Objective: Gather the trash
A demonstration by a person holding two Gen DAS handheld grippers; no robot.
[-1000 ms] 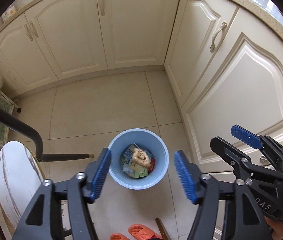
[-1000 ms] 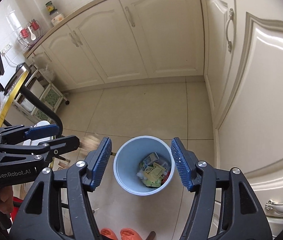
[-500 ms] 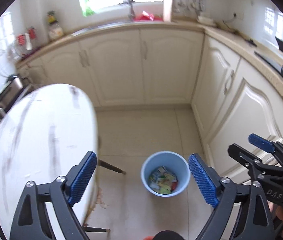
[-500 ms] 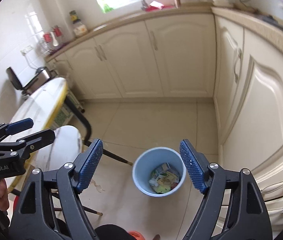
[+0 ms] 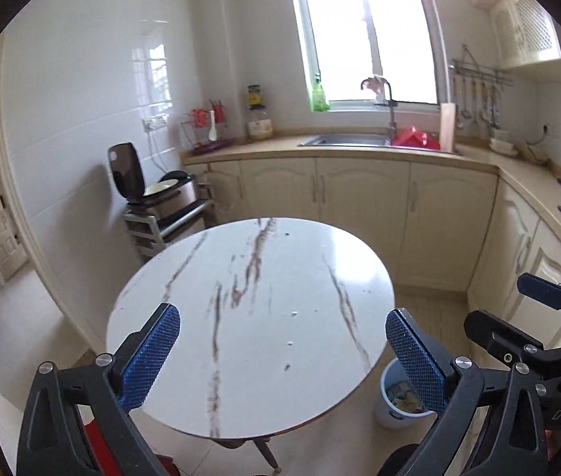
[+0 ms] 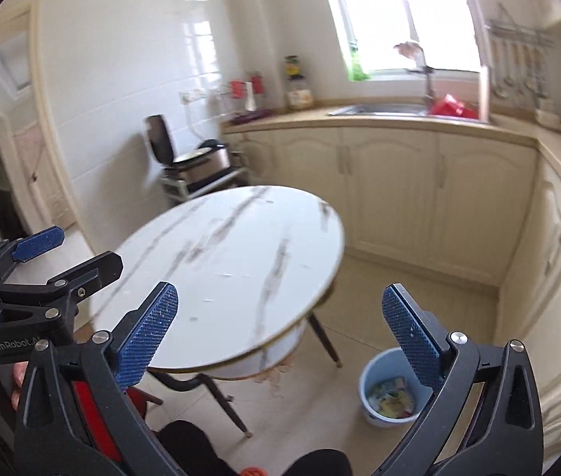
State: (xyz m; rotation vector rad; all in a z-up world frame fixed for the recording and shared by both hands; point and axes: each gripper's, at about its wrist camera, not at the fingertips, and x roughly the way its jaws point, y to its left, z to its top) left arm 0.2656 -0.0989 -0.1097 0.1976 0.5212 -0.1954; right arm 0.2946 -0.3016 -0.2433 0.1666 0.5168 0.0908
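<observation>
The round marble-look table (image 5: 252, 317) is the largest thing in sight, its white top streaked with dark veins that run roughly away from the cameras toward the sink counter (image 5: 360, 150); a thin gold rim shows under its edge in the right wrist view (image 6: 241, 357), and dark slanted legs (image 6: 322, 341) carry it. A few tiny pale specks lie on the top, too small to identify.

Beside the table, on the tiled floor on the side toward the corner cabinets (image 6: 558, 277), stands the light blue trash bin (image 6: 375, 400). It is upright, a round bucket with its open mouth facing up, and it holds the collected trash (image 6: 393, 396): a loose heap of crumpled wrappers and cartons in yellow, green and white, with a touch of red. No single piece in the heap shows a clear long axis. In the left wrist view the bin (image 5: 389, 412) peeks out just past the table's edge, partly behind a blue finger pad (image 5: 415, 361).

The left gripper (image 5: 280, 359) hovers over the table top with its fingers spread wide and nothing between them. The right gripper (image 6: 278, 331) is likewise spread wide and empty, above the table's edge and the floor near the bin.
</observation>
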